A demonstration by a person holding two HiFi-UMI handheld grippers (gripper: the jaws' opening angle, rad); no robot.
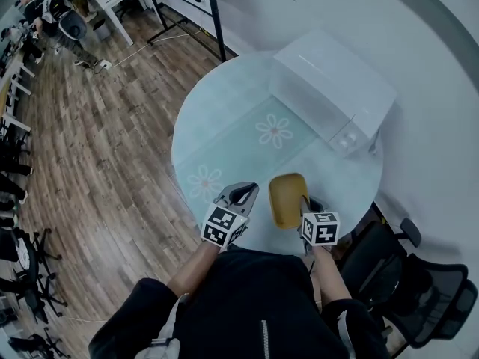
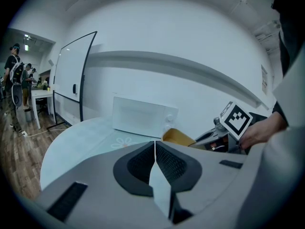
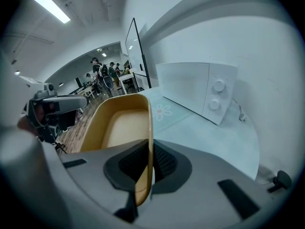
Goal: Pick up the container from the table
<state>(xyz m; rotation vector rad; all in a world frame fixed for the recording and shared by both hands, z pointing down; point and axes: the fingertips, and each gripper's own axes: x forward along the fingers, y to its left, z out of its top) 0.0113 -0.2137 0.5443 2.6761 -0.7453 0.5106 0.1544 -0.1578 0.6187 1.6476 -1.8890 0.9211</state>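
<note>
Trouble could begin at the tabletop [image 1: 224, 118], I judge. The container [image 1: 287, 200] is at its near edge, close to the person, so a slip would likely send it to the floor rather than back onto the surface. The right hand-held gripper [image 3: 145, 173] is clamped on one thin side wall only, and the whole tray juts out ahead of the jaws. That lopsided hold could let the tray pivot or slide free. The left hand-held gripper [image 2: 155, 159] has its jaws pressed together on nothing and sits just beside the container, lending no support. Whether the container's base touches the surface, I cannot tell.

The tabletop is round, pale and smooth, with daisy-like flowers across its middle. The microwave [image 1: 333, 88] at the far side is white and boxy with two round knobs, well apart from the container. The container is a mustard-yellow shallow tray with rounded corners. It is empty, and it looks like smooth plastic. The pads [image 3: 164, 162] are dark and finely ribbed, set in plain grey housing.
</note>
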